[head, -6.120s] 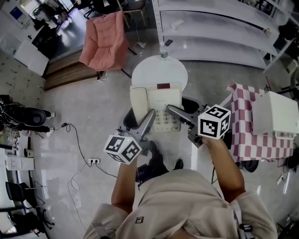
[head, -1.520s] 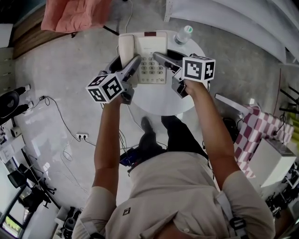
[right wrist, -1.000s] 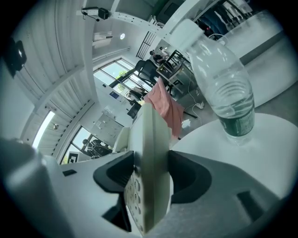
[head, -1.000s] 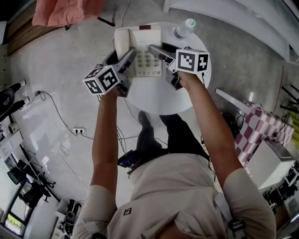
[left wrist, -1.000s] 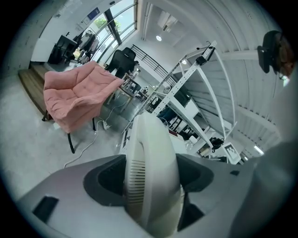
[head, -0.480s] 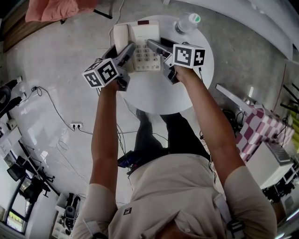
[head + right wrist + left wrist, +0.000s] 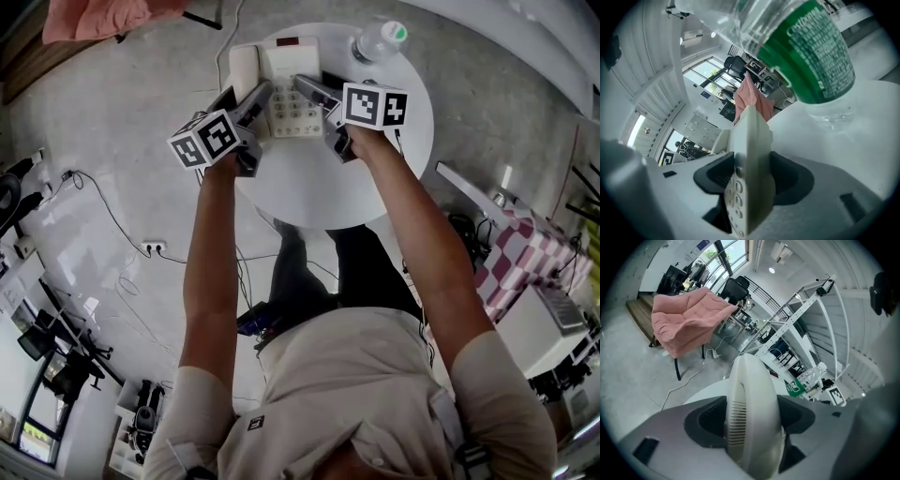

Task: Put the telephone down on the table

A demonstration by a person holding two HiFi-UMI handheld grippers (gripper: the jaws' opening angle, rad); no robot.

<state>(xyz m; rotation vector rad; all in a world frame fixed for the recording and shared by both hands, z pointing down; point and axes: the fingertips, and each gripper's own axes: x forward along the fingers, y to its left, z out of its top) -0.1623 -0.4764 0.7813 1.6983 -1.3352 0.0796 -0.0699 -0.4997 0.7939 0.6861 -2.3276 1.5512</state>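
A cream desk telephone (image 7: 286,86) with a keypad and a handset on its left side is held over the far part of the round white table (image 7: 319,183). My left gripper (image 7: 246,101) is shut on the handset side (image 7: 751,418). My right gripper (image 7: 314,92) is shut on the keypad edge (image 7: 750,178). In the head view the phone sits low over the tabletop; whether it touches I cannot tell.
A clear water bottle with a green label (image 7: 378,42) (image 7: 806,51) stands on the table just right of the phone. A pink chair (image 7: 686,317) stands beyond the table. Cables (image 7: 122,253) lie on the floor at left, and a checkered cloth (image 7: 534,258) at right.
The phone was carried from the person's body out over the round table. In the last second both grippers moved slightly farther and lower with it, still shut on it.
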